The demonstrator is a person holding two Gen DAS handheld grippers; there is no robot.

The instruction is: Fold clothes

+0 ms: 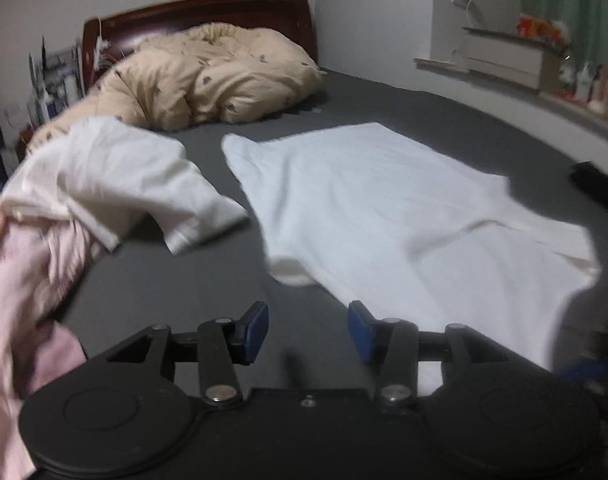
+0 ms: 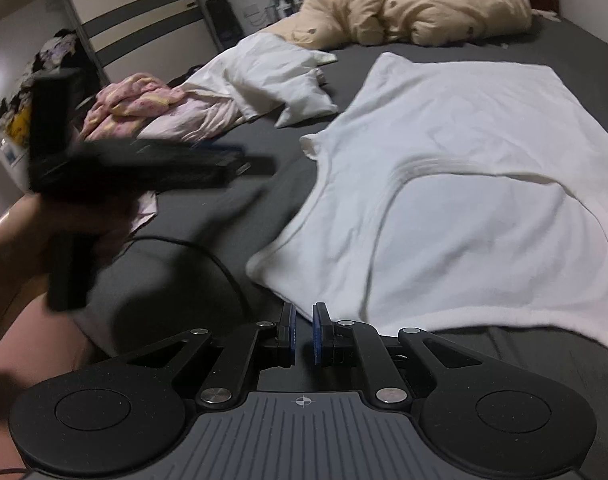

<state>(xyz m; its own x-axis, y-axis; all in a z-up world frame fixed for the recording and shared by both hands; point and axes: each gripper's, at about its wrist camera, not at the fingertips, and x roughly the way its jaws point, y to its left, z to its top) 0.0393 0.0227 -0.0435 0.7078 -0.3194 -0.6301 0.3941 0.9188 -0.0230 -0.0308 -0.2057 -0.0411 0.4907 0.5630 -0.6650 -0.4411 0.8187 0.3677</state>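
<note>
While the white shirt (image 1: 388,216) lies spread flat on the grey bed (image 1: 183,280), the left gripper (image 1: 308,330) hovers at the shirt's near edge with its jaws wide apart and empty. Just off the shirt's near hem, the right gripper (image 2: 302,334) has its blue pads almost together, holding nothing. Left of the shirt sit crumpled white and pink clothes (image 2: 207,92); beyond it, a beige duvet (image 1: 207,76).

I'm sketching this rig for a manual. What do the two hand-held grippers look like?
Both are matte black, with two round discs at the base and hinged link arms joined by silver pivot pins, ending in blue pads. The left hand-held gripper has a plain black centre plate. The right hand-held gripper has a grey ribbed plate with a crosshair mark. A black cable trails beside the left one.
</note>
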